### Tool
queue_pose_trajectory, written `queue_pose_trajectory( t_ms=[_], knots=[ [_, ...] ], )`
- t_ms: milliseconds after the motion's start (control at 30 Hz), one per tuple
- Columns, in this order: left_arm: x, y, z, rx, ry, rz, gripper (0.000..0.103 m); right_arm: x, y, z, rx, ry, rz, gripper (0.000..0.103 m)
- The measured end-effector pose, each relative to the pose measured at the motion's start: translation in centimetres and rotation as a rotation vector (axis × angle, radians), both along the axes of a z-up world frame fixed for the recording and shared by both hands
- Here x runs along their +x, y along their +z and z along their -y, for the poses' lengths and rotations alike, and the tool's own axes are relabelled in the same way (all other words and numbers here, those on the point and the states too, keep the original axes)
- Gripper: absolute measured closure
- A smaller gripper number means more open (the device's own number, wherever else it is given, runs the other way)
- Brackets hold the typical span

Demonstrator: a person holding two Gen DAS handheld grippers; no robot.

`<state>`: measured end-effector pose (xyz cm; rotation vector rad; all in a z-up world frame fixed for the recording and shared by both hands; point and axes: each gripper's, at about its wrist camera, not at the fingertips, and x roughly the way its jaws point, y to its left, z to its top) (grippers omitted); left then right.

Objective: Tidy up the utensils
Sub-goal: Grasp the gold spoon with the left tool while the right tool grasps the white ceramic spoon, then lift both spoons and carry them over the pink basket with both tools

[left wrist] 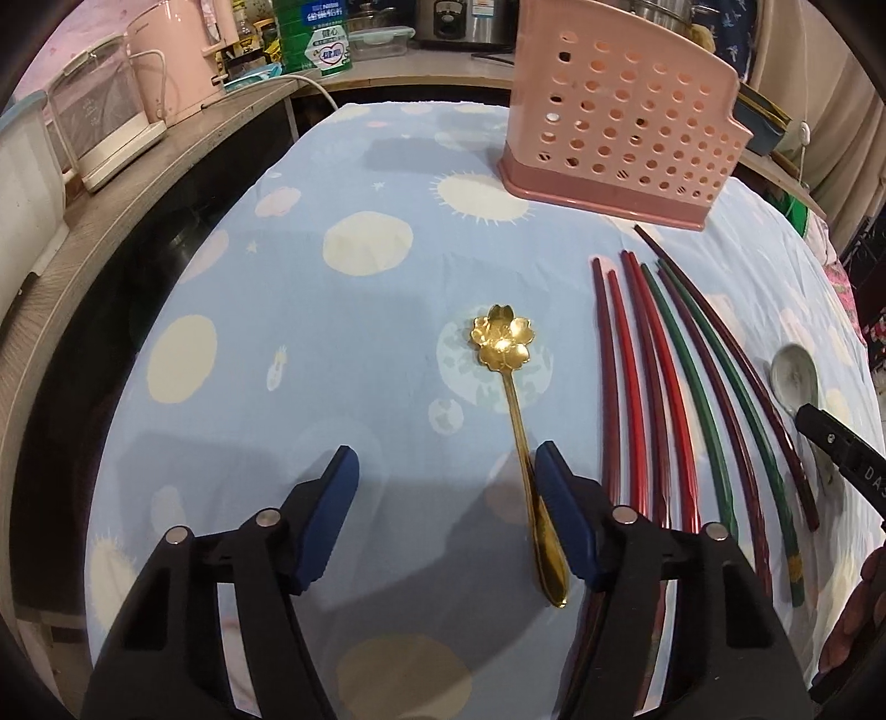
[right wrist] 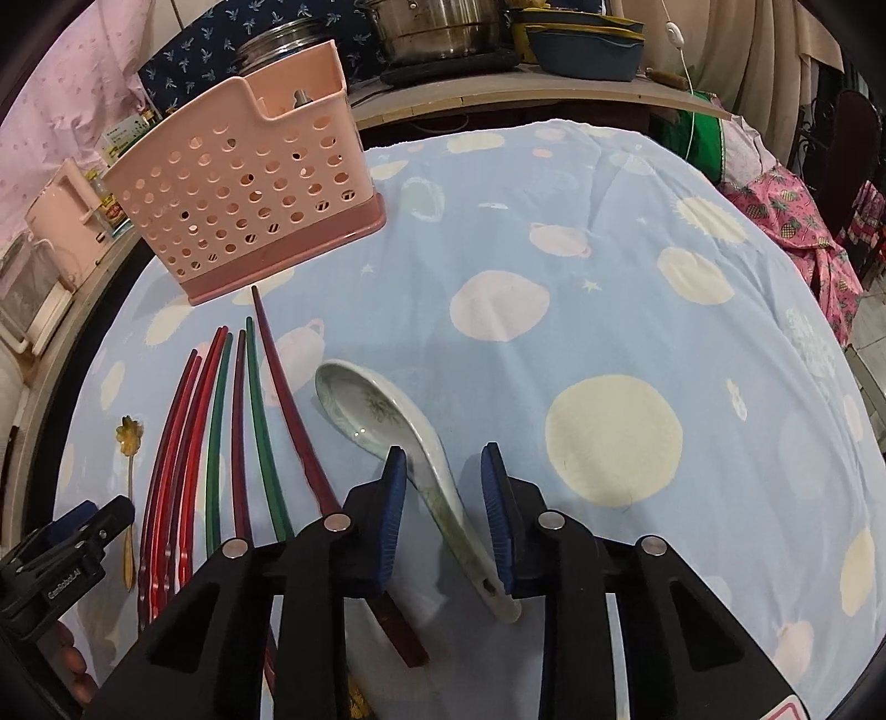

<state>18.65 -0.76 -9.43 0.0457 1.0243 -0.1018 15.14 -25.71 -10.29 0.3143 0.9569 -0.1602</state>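
Right, both my claws straddle a spoon handle, neither clamped yet. My left gripper (left wrist: 443, 487) has the gold flower-bowled metal spoon (left wrist: 512, 399) between its blue pads: the handle hugs the right-hand pad (left wrist: 559, 509), apparently touching it, while the left-hand pad stands well off, so the jaws are apart with nothing pressed. The spoon's long axis runs nearly straight away from me, bowl far, handle tip under the claw, so the closing line crosses the handle squarely. My right gripper (right wrist: 443, 487) sits over the white ceramic soup spoon with a faint green print (right wrist: 387, 426); its handle runs diagonally between the pads, bowl up and to the left, tail toward the right-hand pad. The left-hand pad looks just at the handle and there is a gap on the other side, so I call it apart, not gripping. That diagonal is my worry: the handle may twist as I close. Each spoon is plainly nearer its own hand. The row of long red, green and dark maroon lacquered chopsticks (left wrist: 681, 387) lies between the two spoons, parallel to them, pointing at the pink perforated plastic utensil holder (right wrist: 243, 188) at the far end of the blue planet-print cloth (right wrist: 554, 249). Readable writing: "Nestle" on the green tin (left wrist: 318, 33) on the back shelf; the lettering on my gripper bodies is too clipped to read for certain.
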Motion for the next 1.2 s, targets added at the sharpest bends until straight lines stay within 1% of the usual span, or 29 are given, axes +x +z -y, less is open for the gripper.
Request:
queue_pose_trajectory(
  t_ms=[100,200,233,267,300,367,467,533,667,833,867,1100,1200],
  knots=[
    [-1.3,-0.1,0.2,0.006,-0.023,0.007,0.043,-0.8,-0.1,-0.2,0.004,0.002,0.005,0.078],
    [-2.7,-0.2,0.5,0.014,-0.042,0.018,0.05,-1.6,-0.1,-0.3,0.006,0.005,0.006,0.081],
    [-3.0,-0.1,0.5,0.011,-0.044,0.02,0.055,-1.9,-0.2,-0.3,0.007,0.003,0.007,0.084],
    [-3.3,-0.1,0.5,0.004,-0.049,0.022,0.064,-2.1,-0.2,-0.2,0.012,0.001,0.007,0.086],
    [-3.4,0.0,0.5,-0.001,-0.053,0.023,0.068,-2.3,-0.2,-0.1,0.02,0.0,0.008,0.087],
    [-3.8,0.1,0.5,-0.009,-0.058,0.023,0.08,-2.7,-0.2,0.0,0.032,-0.003,0.007,0.091],
    [-3.9,0.2,0.3,-0.038,-0.069,0.012,0.093,-3.2,-0.1,0.2,0.057,-0.008,0.008,0.094],
    [-4.1,0.3,0.2,-0.059,-0.073,0.003,0.096,-3.7,0.1,0.4,0.076,-0.014,0.011,0.094],
    [-4.7,0.7,-0.5,-0.08,-0.066,0.001,0.096,-5.1,0.8,0.6,0.083,-0.025,0.02,0.095],
    [-6.0,2.6,-1.3,-0.089,-0.066,0.029,0.097,-7.2,2.7,1.1,0.077,-0.045,0.051,0.096],
    [-6.3,3.1,-1.5,-0.091,-0.067,0.037,0.103,-7.6,3.2,1.2,0.071,-0.048,0.058,0.096],
    [-8.0,6.8,-2.5,-0.113,-0.074,0.104,0.103,-9.3,6.5,1.1,0.032,-0.044,0.109,0.097],
    [-8.1,7.0,-2.6,-0.12,-0.075,0.101,0.103,-9.6,7.0,0.8,0.01,-0.038,0.121,0.097]
  ],
)
